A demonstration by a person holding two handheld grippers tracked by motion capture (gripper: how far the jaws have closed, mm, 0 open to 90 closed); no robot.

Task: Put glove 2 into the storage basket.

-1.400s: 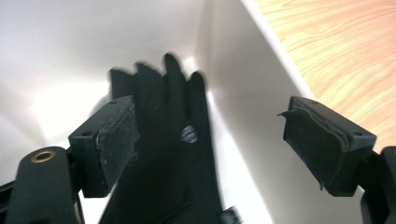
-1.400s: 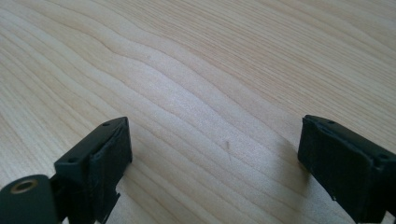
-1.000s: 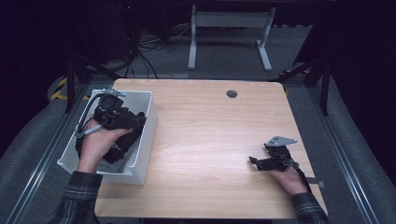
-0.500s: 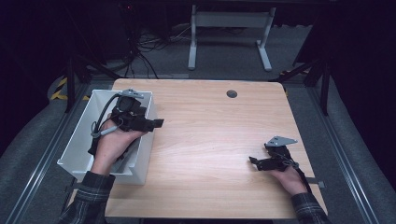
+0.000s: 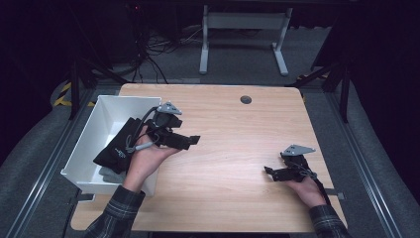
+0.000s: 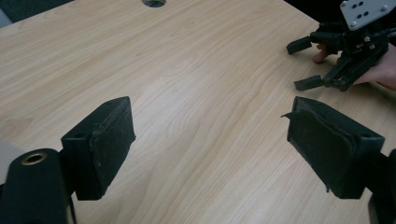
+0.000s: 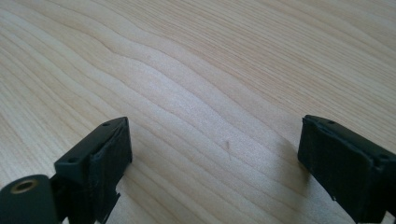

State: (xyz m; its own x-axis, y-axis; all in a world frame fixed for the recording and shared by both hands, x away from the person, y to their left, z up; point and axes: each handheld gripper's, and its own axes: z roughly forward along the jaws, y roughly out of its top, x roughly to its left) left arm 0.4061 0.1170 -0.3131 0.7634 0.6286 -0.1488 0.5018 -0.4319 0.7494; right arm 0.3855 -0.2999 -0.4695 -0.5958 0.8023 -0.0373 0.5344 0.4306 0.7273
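While the black cloth [image 5: 116,148] lies folded inside the white bin [image 5: 94,130], the left gripper [image 5: 190,140] hangs wide and empty over the bench [image 5: 237,134], probably after a drop, and the right gripper [image 5: 270,172] rests wide and empty.

Table [image 5: 237,148] pale wood, matt (visible grain); bin [image 5: 106,116] smooth white plastic; black cloth [image 5: 116,148] matt.

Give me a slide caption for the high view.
Open left gripper beside white bin of dark cloth; right gripper rests open.
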